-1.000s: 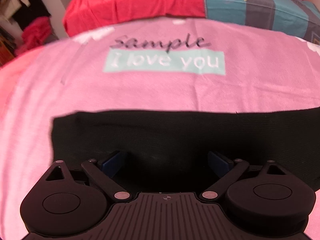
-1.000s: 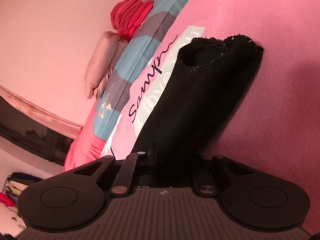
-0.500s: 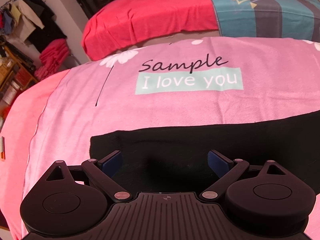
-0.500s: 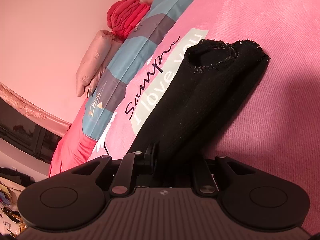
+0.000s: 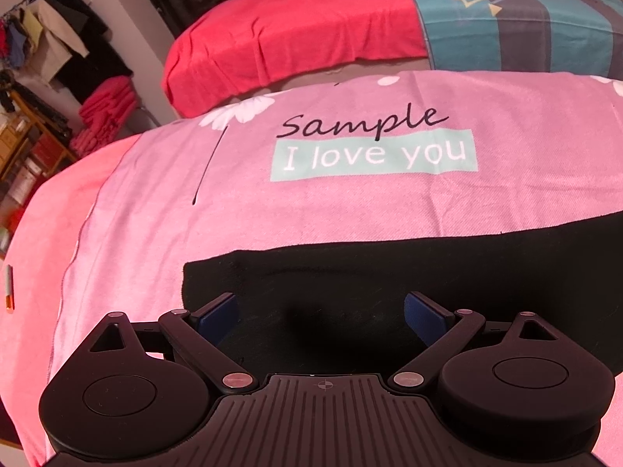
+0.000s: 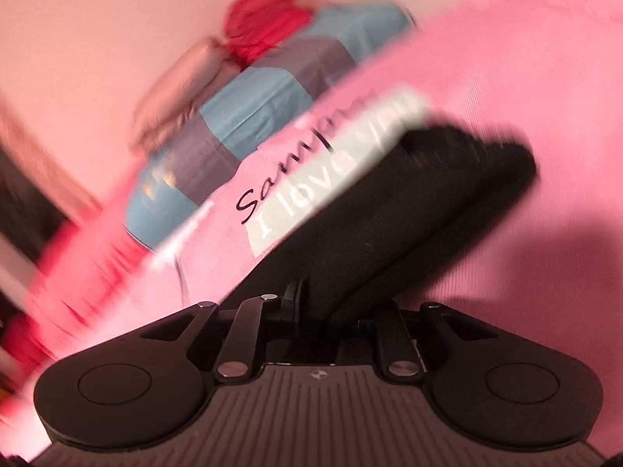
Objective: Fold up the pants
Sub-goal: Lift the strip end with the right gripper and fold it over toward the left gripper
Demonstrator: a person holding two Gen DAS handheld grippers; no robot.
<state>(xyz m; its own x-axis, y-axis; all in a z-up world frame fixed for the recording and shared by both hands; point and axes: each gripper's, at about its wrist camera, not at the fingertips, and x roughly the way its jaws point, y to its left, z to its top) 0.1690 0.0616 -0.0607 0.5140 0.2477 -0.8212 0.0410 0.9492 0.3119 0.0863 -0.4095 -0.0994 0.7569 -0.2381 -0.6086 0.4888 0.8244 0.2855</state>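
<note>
Pink woven bedspread (image 5: pixel 350 210), printed "Sample / I love you" on a mint band, carries the black pants (image 5: pixel 428 272) across its near half.

My left gripper (image 5: pixel 321 309) hangs over the flat, matte knit with its blue-padded fingers (image 5: pixel 218 311) spread wide, nothing between them, beside the garment's squared end. My right gripper (image 6: pixel 331 307) is clamped tight on a thick bunch of the same black cloth (image 6: pixel 409 210), which rises from the pinch as a soft rounded roll toward the printed band; that view is smeared with blur, so the fabric's weave is unclear there. Behind lie a red blanket (image 5: pixel 296 35), a teal-and-grey striped cover (image 5: pixel 518 27) and a rumpled red bundle (image 6: pixel 268 23) against a plain wall.
</note>
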